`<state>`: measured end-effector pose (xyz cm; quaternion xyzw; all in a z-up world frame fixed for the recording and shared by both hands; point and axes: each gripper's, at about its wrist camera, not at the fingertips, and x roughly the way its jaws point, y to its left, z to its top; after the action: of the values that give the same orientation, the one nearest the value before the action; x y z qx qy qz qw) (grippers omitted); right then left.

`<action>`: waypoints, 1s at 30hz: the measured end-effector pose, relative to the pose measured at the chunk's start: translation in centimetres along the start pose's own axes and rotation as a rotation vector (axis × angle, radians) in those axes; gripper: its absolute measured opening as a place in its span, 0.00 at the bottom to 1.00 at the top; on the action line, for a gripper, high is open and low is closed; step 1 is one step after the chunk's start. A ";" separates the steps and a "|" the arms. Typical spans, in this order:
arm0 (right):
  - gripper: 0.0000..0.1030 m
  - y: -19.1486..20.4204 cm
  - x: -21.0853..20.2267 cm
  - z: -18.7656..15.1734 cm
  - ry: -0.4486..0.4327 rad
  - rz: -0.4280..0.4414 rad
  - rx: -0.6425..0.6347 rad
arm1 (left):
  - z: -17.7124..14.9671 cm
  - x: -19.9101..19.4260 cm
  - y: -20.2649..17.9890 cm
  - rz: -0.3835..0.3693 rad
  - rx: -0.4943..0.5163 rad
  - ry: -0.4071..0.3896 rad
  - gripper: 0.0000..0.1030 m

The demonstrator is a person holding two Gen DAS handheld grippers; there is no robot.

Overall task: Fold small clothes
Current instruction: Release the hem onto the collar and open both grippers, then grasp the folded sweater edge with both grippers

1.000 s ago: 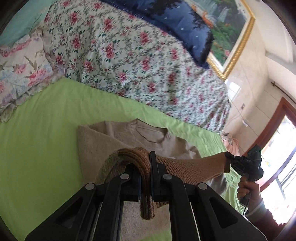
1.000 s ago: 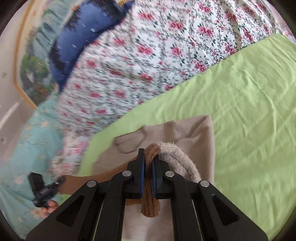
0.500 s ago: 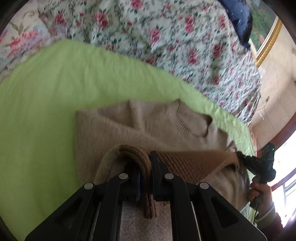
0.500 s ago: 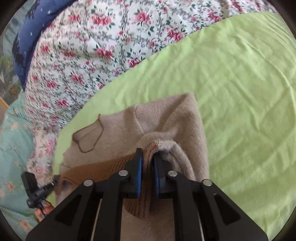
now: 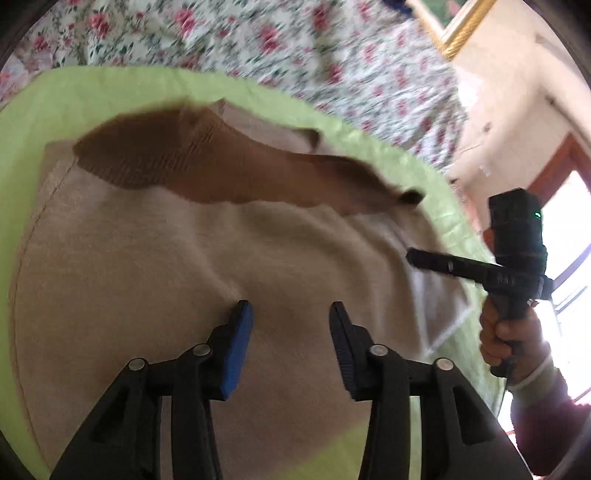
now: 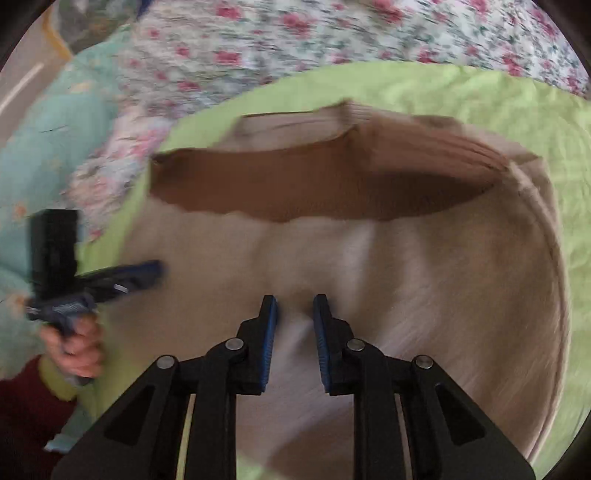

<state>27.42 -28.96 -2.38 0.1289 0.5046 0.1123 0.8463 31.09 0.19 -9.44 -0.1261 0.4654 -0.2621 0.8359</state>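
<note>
We find both the left gripper (image 5: pixel 291 314) and right gripper (image 6: pixel 294 306) just spreading, jaws empty, sweater (image 5: pixel 184 280) beneath them.

You've got a lime-green bedsheet (image 5: pixel 122 92) under everything, a rose-print floral quilt (image 5: pixel 229 40) bunched up at 12 o'clock, a gold-framed painting (image 5: pixel 458 29) around 1, and a bright window (image 5: pixel 569 236) at 3.
</note>
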 end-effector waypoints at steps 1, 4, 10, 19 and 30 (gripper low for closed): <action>0.21 -1.5 0.1 0.7 -0.025 -0.022 0.048 | 0.5 0.0 0.6 -0.005 -0.016 -0.001 0.32; 0.19 -6.2 -0.5 2.2 -0.112 -0.083 0.206 | 3.0 -0.8 4.0 0.070 -0.083 -0.038 0.25; 0.22 -8.2 -5.3 1.2 -0.294 -0.160 0.351 | 5.7 -3.5 10.6 0.226 -0.224 -0.127 0.25; 0.34 -2.1 -7.2 -5.6 -0.282 -0.046 0.294 | -2.2 -9.2 5.7 0.088 -0.240 -0.198 0.45; 0.40 2.2 -7.8 -13.6 -0.233 0.048 0.300 | -13.2 -8.6 0.7 0.067 -0.391 -0.156 0.62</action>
<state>11.68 -27.98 -1.44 0.2775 0.4109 0.0403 0.8675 16.48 5.99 -10.76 -0.2902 0.4452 -0.1283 0.8373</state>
